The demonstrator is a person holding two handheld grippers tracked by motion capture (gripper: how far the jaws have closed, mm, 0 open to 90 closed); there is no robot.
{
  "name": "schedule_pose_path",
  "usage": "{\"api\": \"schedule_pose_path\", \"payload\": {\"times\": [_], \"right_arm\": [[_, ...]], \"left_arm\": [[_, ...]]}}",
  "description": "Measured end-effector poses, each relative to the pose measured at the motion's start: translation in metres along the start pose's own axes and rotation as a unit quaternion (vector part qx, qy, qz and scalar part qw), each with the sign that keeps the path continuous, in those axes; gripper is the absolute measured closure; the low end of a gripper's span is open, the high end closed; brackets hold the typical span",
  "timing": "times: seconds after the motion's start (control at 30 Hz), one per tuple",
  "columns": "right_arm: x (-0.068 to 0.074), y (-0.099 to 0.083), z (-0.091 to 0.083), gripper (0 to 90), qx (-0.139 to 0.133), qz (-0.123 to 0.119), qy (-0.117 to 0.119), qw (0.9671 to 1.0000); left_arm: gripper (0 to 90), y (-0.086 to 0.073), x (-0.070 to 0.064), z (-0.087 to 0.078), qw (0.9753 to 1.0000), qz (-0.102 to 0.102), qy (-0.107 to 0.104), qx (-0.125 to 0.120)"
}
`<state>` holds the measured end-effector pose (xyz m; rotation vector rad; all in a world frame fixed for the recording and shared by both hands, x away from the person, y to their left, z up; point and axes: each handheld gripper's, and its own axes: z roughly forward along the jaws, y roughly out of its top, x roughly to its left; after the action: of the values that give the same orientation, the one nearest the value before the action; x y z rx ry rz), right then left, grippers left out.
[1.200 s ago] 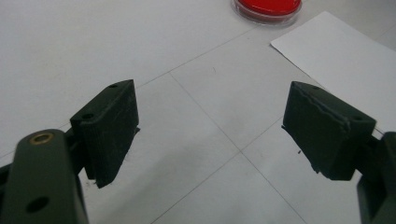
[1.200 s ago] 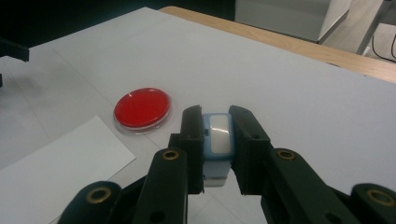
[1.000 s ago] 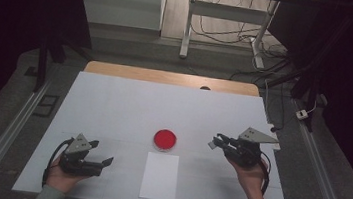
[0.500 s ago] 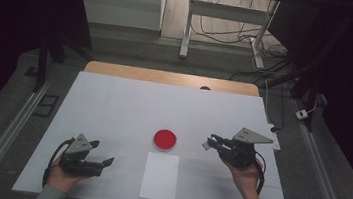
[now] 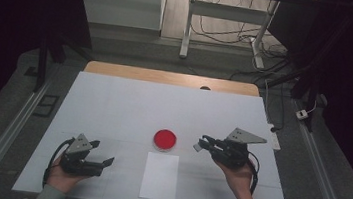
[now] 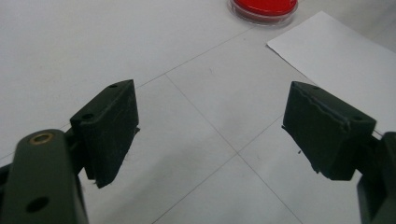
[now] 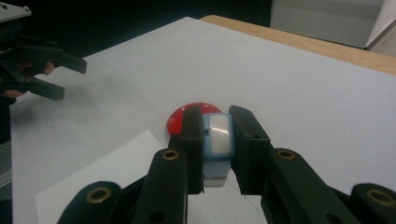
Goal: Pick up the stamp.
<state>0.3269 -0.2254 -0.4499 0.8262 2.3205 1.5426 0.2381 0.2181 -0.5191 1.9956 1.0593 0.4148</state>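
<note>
Pale-blue plastic, a small watch-like object [image 7: 217, 148], is clamped between the jaws of the right hand-held gripper [image 7: 216, 140], held above the table [image 5: 113, 102] just right of the red dish [image 5: 165, 139]. Risk: the grip takes only its narrow sides, so a tilt could let it slip and drop onto the dish or the white sheet [image 5: 160, 176]. The left hand-held gripper [image 6: 210, 135] stands with jaws wide apart, empty, well clear. Nothing obstructs the path.

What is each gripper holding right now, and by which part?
The right gripper clamps a small light-blue block by its two sides. The left gripper is open and holds nothing.
</note>
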Motion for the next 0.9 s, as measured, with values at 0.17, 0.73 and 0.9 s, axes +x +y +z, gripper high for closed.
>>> {"api": "schedule_pose_path", "payload": {"times": [0.17, 0.73, 0.9], "right_arm": [[0.006, 0.001, 0.003, 75.2, 0.0, -0.002, 0.008, 1.0], [0.023, 0.005, 0.016, 75.1, 0.002, -0.013, 0.029, 0.9995], [0.028, 0.006, 0.02, 75.2, 0.002, -0.013, 0.039, 0.9992]], "left_arm": [[18.8, 0.0, 0.0, 0.0, 1.0, 0.0, 0.0, 0.001], [18.8, 0.001, -0.003, 0.002, 1.0, 0.002, -0.001, 0.001], [18.8, 0.002, -0.004, 0.003, 1.0, 0.004, -0.002, 0.002]]}}
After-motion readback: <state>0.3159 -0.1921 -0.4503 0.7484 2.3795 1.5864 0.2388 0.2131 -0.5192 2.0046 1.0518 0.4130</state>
